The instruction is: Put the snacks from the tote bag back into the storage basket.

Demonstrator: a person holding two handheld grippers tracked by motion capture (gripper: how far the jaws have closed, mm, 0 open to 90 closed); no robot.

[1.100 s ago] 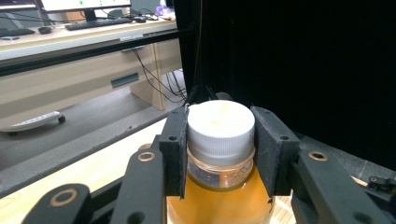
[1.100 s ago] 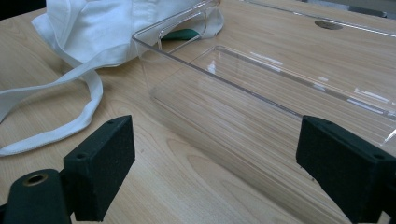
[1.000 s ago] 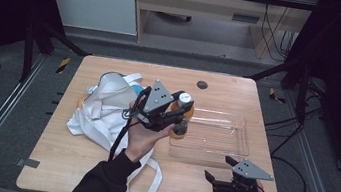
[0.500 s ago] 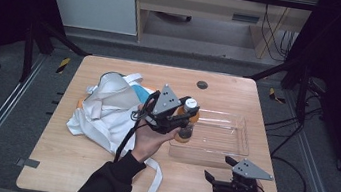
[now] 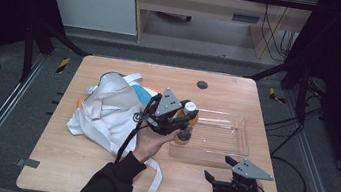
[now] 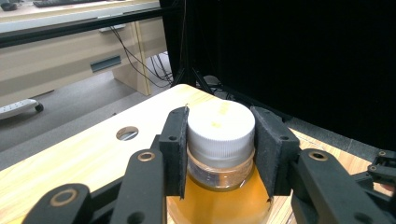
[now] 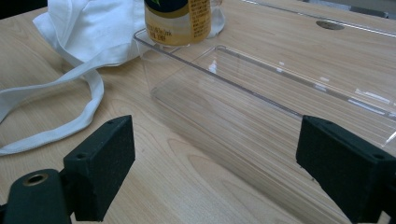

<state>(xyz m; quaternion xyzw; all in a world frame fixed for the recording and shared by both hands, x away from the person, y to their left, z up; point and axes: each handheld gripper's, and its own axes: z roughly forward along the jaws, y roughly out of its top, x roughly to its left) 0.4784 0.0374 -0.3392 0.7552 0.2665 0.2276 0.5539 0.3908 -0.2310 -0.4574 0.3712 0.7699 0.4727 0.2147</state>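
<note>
An orange-filled bottle (image 5: 185, 127) with a white cap (image 6: 220, 127) hangs over the left end of a clear plastic tray (image 5: 233, 140). My left gripper (image 5: 184, 116) is shut on the bottle's neck and cap; both pads (image 6: 176, 149) press the cap's sides in the left gripper view. The right gripper view has the bottle's lower part (image 7: 177, 21) just above the tray's (image 7: 261, 98) far corner. My right gripper (image 5: 213, 179) rests open near the table's front right edge, in front of the tray, holding nothing.
A white cloth bag (image 5: 111, 110) with long straps (image 7: 70, 100) lies crumpled left of the tray, something blue and orange showing under it. A round grommet hole (image 5: 202, 85) sits near the table's far edge. Bare wood lies along the front left.
My left gripper has carried the bottle rightward and down, from beside the bag to over the tray's left end. The right gripper has stayed where it was.
</note>
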